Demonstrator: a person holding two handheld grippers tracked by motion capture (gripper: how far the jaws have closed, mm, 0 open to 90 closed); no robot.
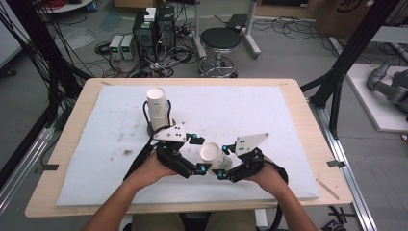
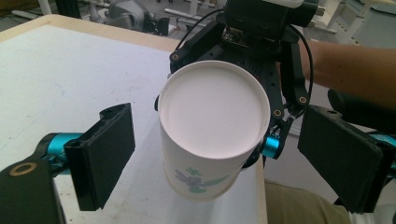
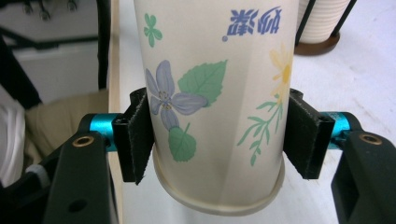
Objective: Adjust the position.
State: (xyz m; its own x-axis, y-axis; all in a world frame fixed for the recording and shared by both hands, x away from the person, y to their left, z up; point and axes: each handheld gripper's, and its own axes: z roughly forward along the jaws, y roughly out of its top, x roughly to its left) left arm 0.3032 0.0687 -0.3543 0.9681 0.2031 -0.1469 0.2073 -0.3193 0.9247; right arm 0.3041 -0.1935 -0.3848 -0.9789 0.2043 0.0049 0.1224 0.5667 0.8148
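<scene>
We see a smooth paper cup (image 3: 212, 93) printed with flowers and leaves, upside down, held above the near part of the white foam mat (image 1: 269, 110). The right gripper (image 3: 217, 140) clamps its sides with padded jaws. The left gripper (image 2: 212, 158) flanks it, jaws wide apart.

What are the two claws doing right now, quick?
Left gripper: open, its jaws standing apart on either side of the paper cup, not touching it.
Right gripper: closed on the paper cup, one pad on each side.
</scene>
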